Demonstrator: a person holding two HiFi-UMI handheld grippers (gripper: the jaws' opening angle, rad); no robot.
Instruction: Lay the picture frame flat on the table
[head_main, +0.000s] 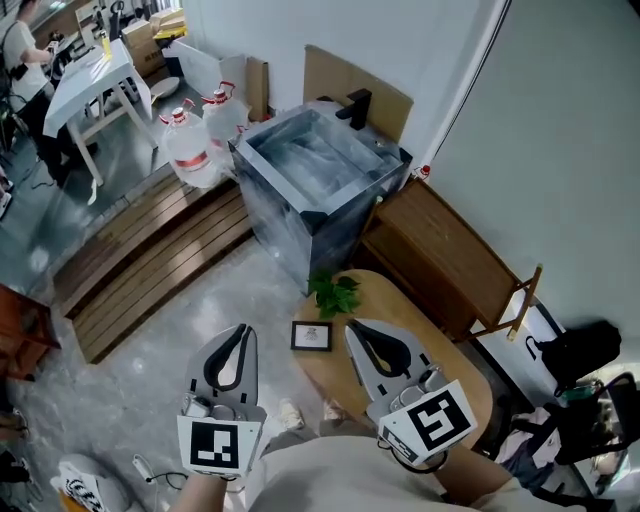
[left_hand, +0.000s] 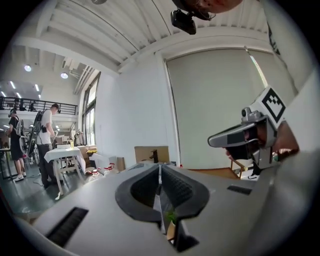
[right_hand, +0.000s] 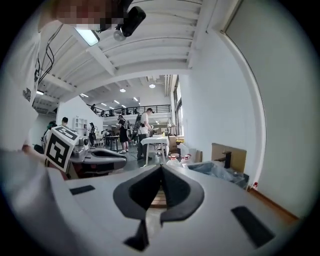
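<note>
A small dark picture frame with a white mat sits near the left edge of the round wooden table; whether it lies flat or leans back I cannot tell. My left gripper hangs over the floor left of the table, its jaws shut on nothing. My right gripper is held over the table just right of the frame, also shut and empty. Both are raised and apart from the frame. In the left gripper view the meeting fingertips point across the room, as do those in the right gripper view.
A small green plant stands on the table behind the frame. Beyond are a grey sink cabinet with a black faucet, water jugs, wooden slats on the floor and a wooden bench. People stand at a white table.
</note>
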